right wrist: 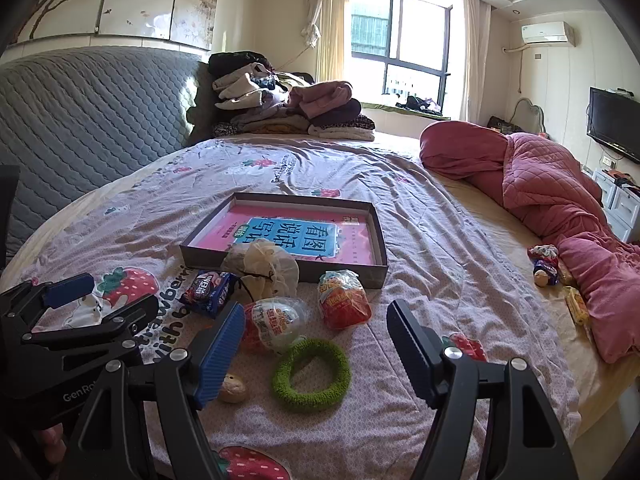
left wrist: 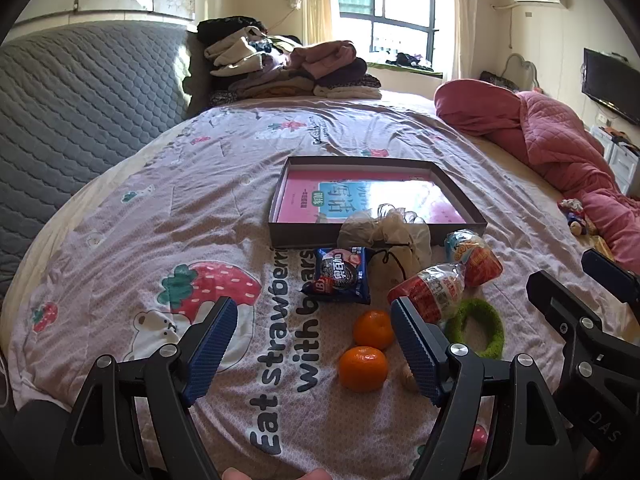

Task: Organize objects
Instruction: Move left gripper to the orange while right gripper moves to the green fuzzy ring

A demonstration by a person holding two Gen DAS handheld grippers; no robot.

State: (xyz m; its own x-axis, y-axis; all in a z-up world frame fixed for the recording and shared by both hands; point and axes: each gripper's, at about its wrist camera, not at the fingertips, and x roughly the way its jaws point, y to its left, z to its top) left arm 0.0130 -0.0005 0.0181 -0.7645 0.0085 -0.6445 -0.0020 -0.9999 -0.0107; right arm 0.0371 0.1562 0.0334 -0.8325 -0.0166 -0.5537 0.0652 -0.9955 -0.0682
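Both hand-held grippers hang over the bed point(left wrist: 120, 216) with their blue-padded fingers spread wide and nothing between them. The left hand-held gripper point(left wrist: 312, 344) has two oranges just ahead of it: the nearer orange point(left wrist: 363, 368) lies between its fingers, toward the right one, and the second orange point(left wrist: 373, 329) sits touching it just beyond. Farther ahead is a blue snack packet point(left wrist: 340, 276), and behind that a sheer drawstring pouch point(left wrist: 386, 240) rests against the near wall of a shallow cardboard box point(left wrist: 476, 216), which holds a pink book with a blue label. To the left hand-held gripper's right, partly hidden by its right finger, lie a clear-wrapped red snack point(left wrist: 430, 290), a second wrapped snack point(left wrist: 478, 258) beyond it, and a green fuzzy ring point(left wrist: 492, 336). The right hand-held gripper point(right wrist: 316, 334) has that ring point(right wrist: 312, 376) between its fingers, flat on the bed cover, with a small beige object point(right wrist: 233, 387) just beside its left finger. A pink quilt point(right wrist: 560, 192) is bunched well off to its right.
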